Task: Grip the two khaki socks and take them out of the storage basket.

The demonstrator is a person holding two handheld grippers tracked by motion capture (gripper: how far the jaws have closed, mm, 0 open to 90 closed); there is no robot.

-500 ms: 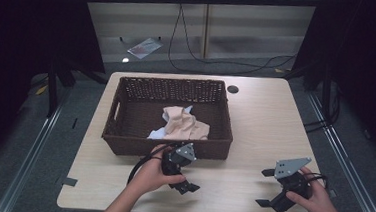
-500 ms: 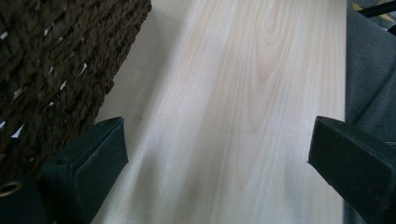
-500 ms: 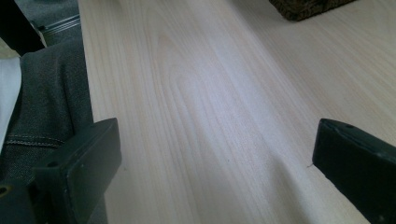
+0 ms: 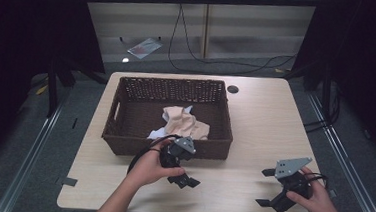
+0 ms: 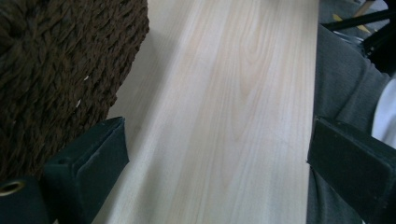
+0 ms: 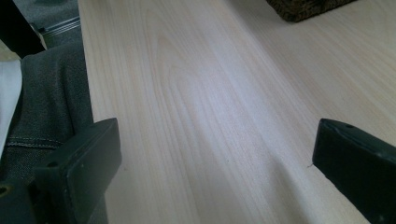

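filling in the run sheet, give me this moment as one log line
left hand-held gripper: open, empty, by basket | right hand-held gripper: open, empty, over table | cloth: in basket

Dark brown woven basket, peach and white cloths, pale wood-grain counter, black tools

I can read no words, numbers, brands or signs anywhere in front of me. The wicker basket, the cloth in it and the wooden table carry no lettering, and the flat packet on the floor beyond is too small and blurred to make out.
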